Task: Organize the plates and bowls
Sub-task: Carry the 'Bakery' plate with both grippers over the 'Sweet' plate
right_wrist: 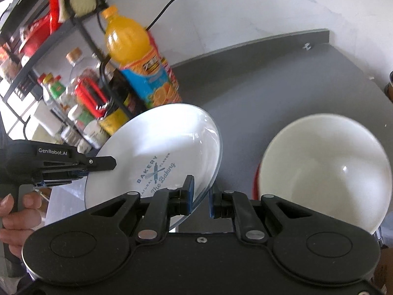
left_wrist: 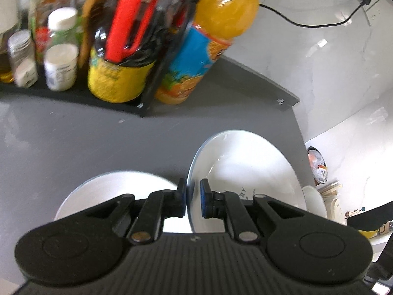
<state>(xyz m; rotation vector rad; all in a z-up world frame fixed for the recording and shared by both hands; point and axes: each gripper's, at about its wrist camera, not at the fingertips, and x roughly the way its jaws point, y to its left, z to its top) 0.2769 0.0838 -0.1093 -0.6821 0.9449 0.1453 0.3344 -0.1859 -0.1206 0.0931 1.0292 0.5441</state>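
Grey counter (right_wrist: pixel 245 78) (white marble wall (right_wrist: pixel 245 5) behind), black rack (left_wrist: pixel 73 95).

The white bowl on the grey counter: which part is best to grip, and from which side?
Grip the white bowl by its near rim, from above: one finger inside, one outside. It stands open side up, and its body looks too wide for the tool.

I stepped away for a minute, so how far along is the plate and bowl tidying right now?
Nothing looks stacked yet. In hand: the printed plate is lifted and tilted, its rim pinched by the left gripper, with the right gripper straddling the opposite rim, not visibly clamped. Left: a second white plate lies on the grey counter beneath, and the white bowl sits apart, untouched.
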